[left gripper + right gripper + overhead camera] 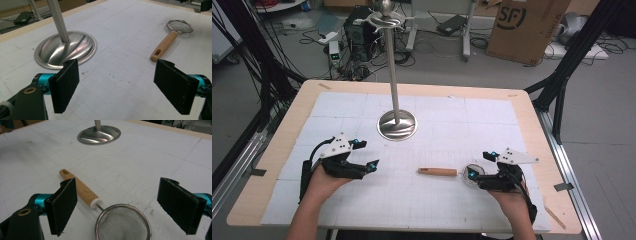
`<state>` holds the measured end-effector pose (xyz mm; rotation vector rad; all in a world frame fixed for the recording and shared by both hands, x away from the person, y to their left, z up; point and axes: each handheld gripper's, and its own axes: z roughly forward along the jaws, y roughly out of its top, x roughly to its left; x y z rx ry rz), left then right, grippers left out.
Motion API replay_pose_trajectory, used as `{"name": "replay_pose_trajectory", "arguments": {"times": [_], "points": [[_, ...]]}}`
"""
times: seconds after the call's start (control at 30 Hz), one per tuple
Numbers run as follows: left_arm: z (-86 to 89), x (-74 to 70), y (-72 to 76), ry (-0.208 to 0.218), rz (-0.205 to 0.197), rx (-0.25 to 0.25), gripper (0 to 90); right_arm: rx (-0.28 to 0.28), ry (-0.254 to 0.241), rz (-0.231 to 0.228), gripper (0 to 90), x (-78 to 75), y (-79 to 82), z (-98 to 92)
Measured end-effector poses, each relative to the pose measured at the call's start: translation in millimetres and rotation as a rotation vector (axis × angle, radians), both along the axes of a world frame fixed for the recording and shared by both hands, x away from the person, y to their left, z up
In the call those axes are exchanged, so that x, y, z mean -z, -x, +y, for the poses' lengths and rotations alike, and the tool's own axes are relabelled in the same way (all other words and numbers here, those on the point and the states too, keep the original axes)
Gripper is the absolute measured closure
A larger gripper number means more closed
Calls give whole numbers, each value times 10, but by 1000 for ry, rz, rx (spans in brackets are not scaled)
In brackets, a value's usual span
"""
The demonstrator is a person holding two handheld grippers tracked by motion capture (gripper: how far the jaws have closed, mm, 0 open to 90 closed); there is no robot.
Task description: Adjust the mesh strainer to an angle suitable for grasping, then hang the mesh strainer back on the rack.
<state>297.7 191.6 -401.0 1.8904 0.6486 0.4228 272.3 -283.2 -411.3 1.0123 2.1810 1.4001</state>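
The right gripper (478,170) sat at lower right of the high view, hand low on the table, jaws spread wide and empty over the strainer (123,223). Its mesh bowl lay between the jaws in the right gripper view, its wooden handle running up and left. The left gripper (364,155) hovered at lower left, jaws wide and empty, pointing toward the stand (397,125) at centre.

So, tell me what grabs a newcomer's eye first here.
A tall shiny steel stand with a domed round base rises from the middle of the white gridded table mat. Nearer the person, a small wire-mesh strainer with a wooden handle lies flat, its bowl between the open right claw.
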Motion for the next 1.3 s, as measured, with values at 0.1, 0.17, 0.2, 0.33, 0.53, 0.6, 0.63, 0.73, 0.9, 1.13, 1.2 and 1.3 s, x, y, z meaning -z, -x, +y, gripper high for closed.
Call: {"name": "replay_pose_trajectory", "arguments": {"times": [0.1, 0.17, 0.2, 0.33, 0.53, 0.6, 0.63, 0.73, 0.9, 1.13, 1.2, 1.3], "points": [[10, -9, -3, 2, -1, -2, 211, -7, 1, -8, 154, -5, 2, 1], [16, -12, -7, 8, -4, -4, 210, -14, 2, -20, 154, -10, -1, 1], [19, -10, -10, 7, -1, -3, 210, -16, 3, -19, 154, -12, 2, 2], [18, 1, -26, 7, 6, -4, 210, -28, 16, -25, 154, 0, 3, 18], [6, -15, -11, -3, -6, -4, 210, -42, 27, -20, 154, 17, -2, 44], [-2, -9, 1, -10, -4, -4, 211, -41, 23, -14, 154, 10, 6, 51], [-5, -5, 6, -12, -2, -1, 211, -47, 22, -24, 154, 6, 2, 49], [0, 3, -2, -12, 2, -5, 211, -43, 16, -25, 154, -2, -5, 50], [15, 18, -23, -17, 10, -6, 211, -41, 21, -9, 154, 6, -13, 47], [48, 16, -21, -9, 8, -16, 212, -45, 26, -2, 154, 27, -21, 54], [50, 14, -22, -8, 7, -16, 212, -44, 31, 5, 154, 34, -26, 63], [38, 16, -20, -13, 6, -13, 213, -48, 36, 3, 154, 39, -30, 78]]}}
